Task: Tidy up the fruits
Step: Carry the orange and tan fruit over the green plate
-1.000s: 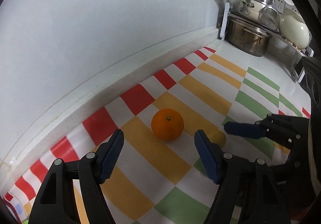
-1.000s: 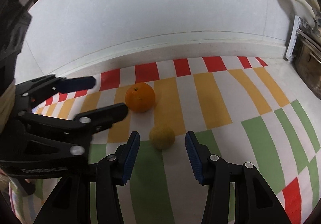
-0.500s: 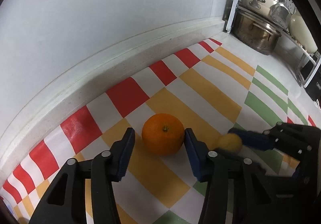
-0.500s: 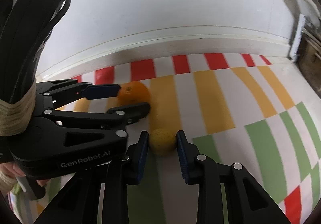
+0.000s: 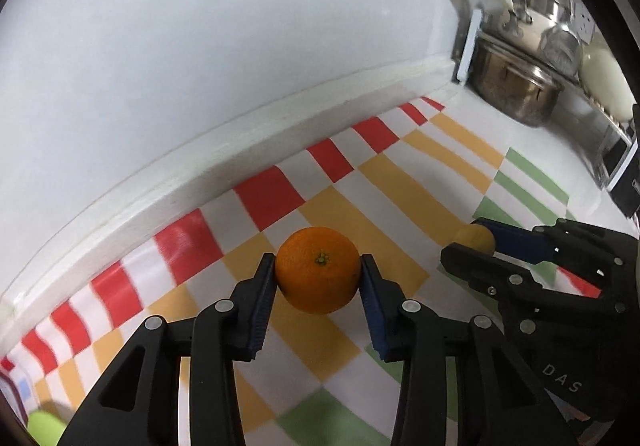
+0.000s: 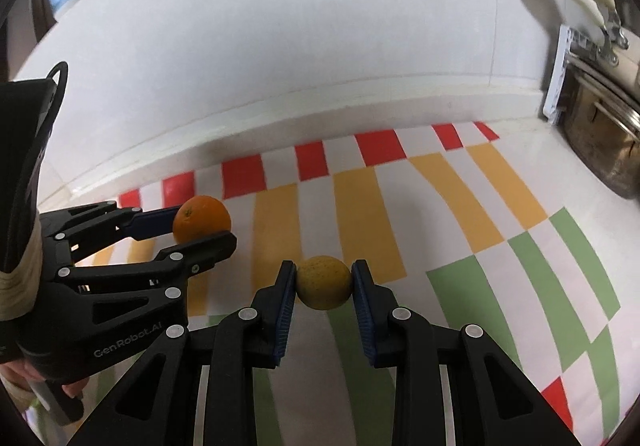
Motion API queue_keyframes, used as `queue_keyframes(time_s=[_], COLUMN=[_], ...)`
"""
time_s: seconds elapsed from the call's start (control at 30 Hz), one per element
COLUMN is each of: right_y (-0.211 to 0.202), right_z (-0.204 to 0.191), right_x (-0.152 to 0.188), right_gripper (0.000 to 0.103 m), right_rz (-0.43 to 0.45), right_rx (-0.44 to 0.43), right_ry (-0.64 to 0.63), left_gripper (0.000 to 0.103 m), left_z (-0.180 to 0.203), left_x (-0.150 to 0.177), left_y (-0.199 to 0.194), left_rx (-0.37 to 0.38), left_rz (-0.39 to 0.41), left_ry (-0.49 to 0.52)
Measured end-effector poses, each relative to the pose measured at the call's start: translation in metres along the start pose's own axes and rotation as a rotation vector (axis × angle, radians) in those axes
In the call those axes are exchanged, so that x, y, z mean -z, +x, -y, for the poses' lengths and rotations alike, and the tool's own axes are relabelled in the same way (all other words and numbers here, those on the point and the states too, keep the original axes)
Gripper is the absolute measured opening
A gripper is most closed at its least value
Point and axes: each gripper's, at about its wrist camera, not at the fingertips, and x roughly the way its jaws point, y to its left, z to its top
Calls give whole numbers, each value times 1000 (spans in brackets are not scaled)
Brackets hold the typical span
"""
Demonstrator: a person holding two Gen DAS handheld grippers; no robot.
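An orange (image 5: 318, 270) sits between the blue pads of my left gripper (image 5: 317, 263), over the checked cloth (image 5: 400, 186). Its jaws are closing and both pads press on the fruit's sides. A smaller yellow citrus fruit (image 6: 324, 282) is held in my right gripper (image 6: 323, 270), which is shut on it. In the left wrist view the right gripper (image 5: 464, 240) reaches in from the right with the yellow fruit (image 5: 474, 238). The right wrist view shows the left gripper (image 6: 204, 228) at the left, holding the orange (image 6: 202, 220).
A white wall with a low ledge (image 5: 240, 134) borders the cloth at the back. A steel pot (image 5: 516, 94) and a white jar (image 5: 604, 82) stand at the far right corner. Something green (image 5: 44, 428) lies at the bottom left. A person's hand (image 6: 16, 370) holds the left gripper.
The left gripper moved forward around the orange and closed onto it. The right gripper closed onto the yellow fruit. Both grippers now stand closer together.
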Motion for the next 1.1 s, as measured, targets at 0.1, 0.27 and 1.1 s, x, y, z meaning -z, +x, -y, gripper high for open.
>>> queue_keyframes(time_s=[0.1,0.27,1.1], right_y=[-11,-37,-143], right_z=[-3,-10,-58], right_x=[-1,1,16], right_gripper=[30,30,30], right_rz=[18,49,189], right_rx=[-22,-57,-182], right_ry=[-14,-34,-169], left_gripper=[40,40,40], left_z=[1,4,13], left_x=[4,11,59], left_y=[-22,-49,-177], left_rx=[-20,-56,-194], left_rz=[29,65,221], left_ry=[-14,-23,-152])
